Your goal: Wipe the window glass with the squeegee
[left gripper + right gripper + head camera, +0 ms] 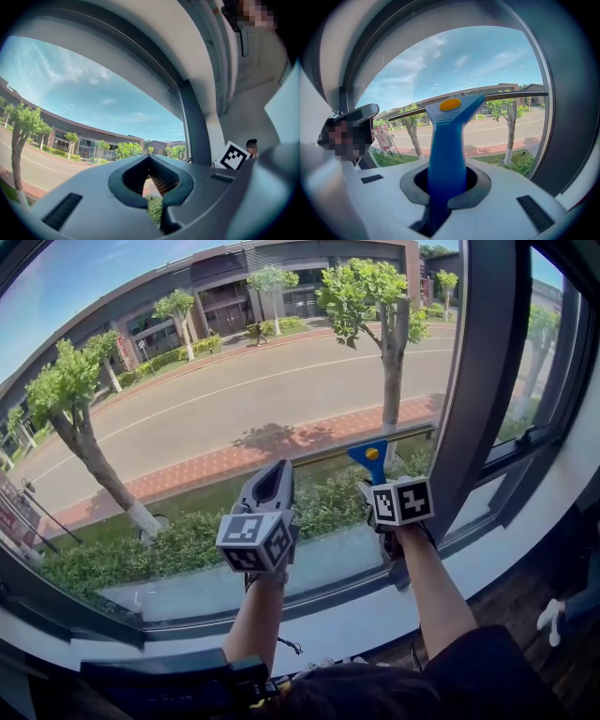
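Note:
A blue squeegee [371, 458] with a yellow button stands upright against the lower part of the big window glass [216, 381]. Its thin blade [361, 441] lies across the pane, slightly tilted. My right gripper [375, 488] is shut on the squeegee handle [447, 150] from below; in the right gripper view the blade [506, 96] runs across in front of the glass. My left gripper [272, 472] is held up just left of the squeegee, close to the pane, apart from the tool. Its jaws are closed at the tips [150, 161] with nothing between them.
A dark upright frame post [478, 381] bounds the pane on the right, with a smaller window [544, 352] beyond it. The pale sill [366, 615] runs below both arms. Outside are a road, trees and buildings. A shoe [551, 613] shows at the lower right.

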`<state>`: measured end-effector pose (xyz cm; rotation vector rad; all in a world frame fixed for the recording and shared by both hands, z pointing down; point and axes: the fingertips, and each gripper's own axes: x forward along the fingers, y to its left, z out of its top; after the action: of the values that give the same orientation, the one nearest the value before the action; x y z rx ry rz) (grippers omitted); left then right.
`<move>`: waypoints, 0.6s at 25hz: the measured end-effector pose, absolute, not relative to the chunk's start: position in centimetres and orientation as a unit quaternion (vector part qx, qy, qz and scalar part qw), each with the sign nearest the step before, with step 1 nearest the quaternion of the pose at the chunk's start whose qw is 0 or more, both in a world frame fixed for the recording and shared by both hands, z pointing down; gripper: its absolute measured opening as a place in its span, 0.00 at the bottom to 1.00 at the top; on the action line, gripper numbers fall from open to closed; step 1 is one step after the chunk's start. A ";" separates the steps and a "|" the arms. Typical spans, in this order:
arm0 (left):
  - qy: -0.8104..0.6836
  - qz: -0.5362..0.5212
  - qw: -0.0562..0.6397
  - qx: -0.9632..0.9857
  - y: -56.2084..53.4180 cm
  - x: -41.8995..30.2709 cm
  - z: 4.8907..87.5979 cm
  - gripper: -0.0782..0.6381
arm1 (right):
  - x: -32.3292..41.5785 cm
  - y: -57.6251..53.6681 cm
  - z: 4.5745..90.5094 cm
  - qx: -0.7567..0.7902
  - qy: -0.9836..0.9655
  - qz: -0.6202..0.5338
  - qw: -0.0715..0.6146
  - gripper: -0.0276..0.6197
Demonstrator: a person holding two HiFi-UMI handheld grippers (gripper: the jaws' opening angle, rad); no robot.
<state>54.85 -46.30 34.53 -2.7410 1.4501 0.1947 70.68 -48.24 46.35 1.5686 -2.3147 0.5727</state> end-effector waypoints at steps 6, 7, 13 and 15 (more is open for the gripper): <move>0.468 0.063 0.016 -0.882 -46.3 54.6 34.7 0.11 | 70.4 -48.2 46.6 0.541 -0.804 0.203 0.143 0.11; 0.468 0.062 0.016 -0.882 -46.3 54.6 34.7 0.11 | 70.4 -48.2 46.6 0.539 -0.804 0.204 0.143 0.11; 0.467 0.060 0.013 -0.882 -46.5 55.0 35.0 0.11 | 70.7 -48.4 46.9 0.536 -0.805 0.209 0.145 0.11; 0.467 0.061 0.010 -0.882 -46.6 55.2 35.3 0.11 | 70.9 -48.5 47.2 0.536 -0.805 0.211 0.146 0.11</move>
<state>55.16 -46.57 35.32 -2.7537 1.4573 0.1896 70.91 -48.46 47.18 1.5424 -2.3173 0.6065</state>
